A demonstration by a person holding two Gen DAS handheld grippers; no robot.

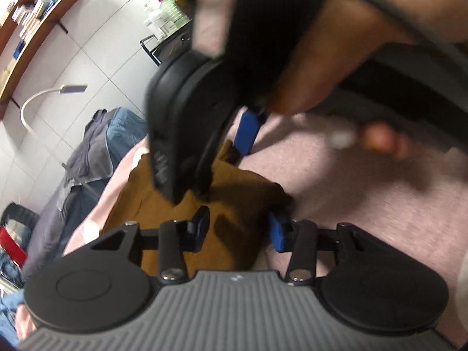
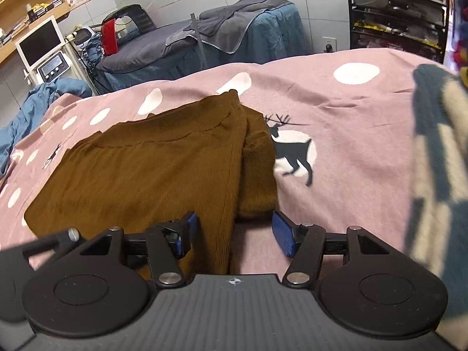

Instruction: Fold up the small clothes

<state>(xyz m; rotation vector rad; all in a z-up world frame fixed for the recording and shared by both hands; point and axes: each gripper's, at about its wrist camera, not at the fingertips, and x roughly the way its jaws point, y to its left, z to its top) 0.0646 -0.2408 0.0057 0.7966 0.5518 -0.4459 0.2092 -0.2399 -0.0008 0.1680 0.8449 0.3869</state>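
The pink deer-print blanket (image 2: 351,134) covers the bed, and the brown sweater (image 2: 152,169) lies partly folded near its front edge, one side already turned in. Right gripper (image 2: 234,228) hovers with jaws released, straddling the hem corner; left gripper (image 1: 238,228) has jaws half-closed over cloth, grip unclear. Next, I'd judge: pinch the hem and carry it toward the collar.

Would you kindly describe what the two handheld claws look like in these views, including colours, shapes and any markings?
Both match. The left claw and right claw each have two blue pads on black linkage arms with silver screws, two round black discs at the sides, and a ribbed grey body with a small compass-like mark. In the left wrist view the right claw looks black with blue pads; the hand holding it is too blurred to tell what is worn.
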